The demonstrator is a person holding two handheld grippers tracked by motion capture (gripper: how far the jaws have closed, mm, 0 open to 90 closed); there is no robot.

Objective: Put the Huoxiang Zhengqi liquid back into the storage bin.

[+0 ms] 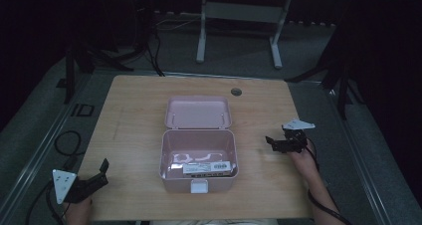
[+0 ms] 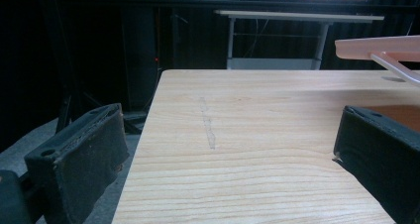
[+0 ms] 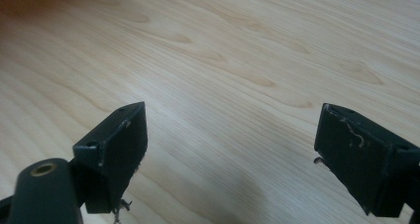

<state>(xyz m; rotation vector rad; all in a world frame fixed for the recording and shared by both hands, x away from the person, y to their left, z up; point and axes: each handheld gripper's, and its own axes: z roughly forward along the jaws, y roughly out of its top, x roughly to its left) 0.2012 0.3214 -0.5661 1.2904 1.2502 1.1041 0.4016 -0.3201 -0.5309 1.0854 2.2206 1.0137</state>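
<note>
A pink box (image 1: 198, 158) sits at the middle of the wooden desk (image 1: 129, 115), its lid (image 1: 198, 112) swung open toward twelve o'clock, a labelled flat item (image 1: 206, 168) lying inside. At three o'clock of the box, well apart, the right claw (image 1: 272, 143) hovers with jaws spread. At eight o'clock, near the desk's corner, the left claw (image 1: 103, 172) gapes wide, holding nothing.

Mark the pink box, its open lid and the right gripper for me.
pink box (image 1: 198, 185): high view, on its front wall beside the latch.
open lid (image 1: 198, 113): high view, middle of its inner face.
right gripper (image 1: 271, 143): high view, between its open jaws.
</note>
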